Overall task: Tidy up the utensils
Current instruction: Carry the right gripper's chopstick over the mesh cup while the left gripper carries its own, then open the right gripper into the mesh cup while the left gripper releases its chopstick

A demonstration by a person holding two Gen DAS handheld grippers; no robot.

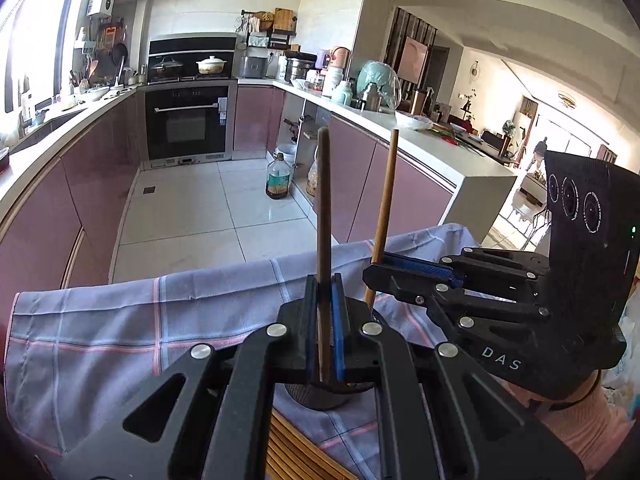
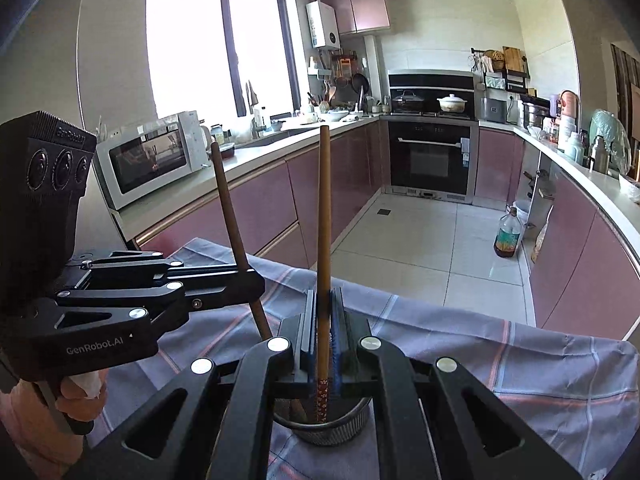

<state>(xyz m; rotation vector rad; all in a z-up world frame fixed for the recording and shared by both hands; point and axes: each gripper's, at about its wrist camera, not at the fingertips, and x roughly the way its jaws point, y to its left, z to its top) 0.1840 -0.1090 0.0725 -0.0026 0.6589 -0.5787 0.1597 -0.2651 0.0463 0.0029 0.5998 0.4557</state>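
Observation:
My left gripper [image 1: 325, 284] is shut on a dark brown chopstick [image 1: 323, 220] that stands upright. Its lower end dips toward a black mesh holder [image 1: 320, 398] right under the jaws. To the right, my right gripper [image 1: 374, 276] is shut on a lighter wooden chopstick [image 1: 386, 208], tilted slightly. In the right wrist view the right gripper [image 2: 324, 296] grips that light chopstick [image 2: 324, 220], whose red patterned tip reaches into the mesh holder [image 2: 324, 428]. The left gripper [image 2: 256, 284] comes in from the left with the dark chopstick [image 2: 228, 208] leaning.
A checked lilac cloth [image 2: 500, 360] covers the table under the holder, over a slatted bamboo mat [image 1: 296, 452]. Beyond the table edge lie the tiled floor and an oil bottle [image 2: 508, 236]. A microwave [image 2: 152, 156] stands on the left counter, with pink cabinets and an oven behind.

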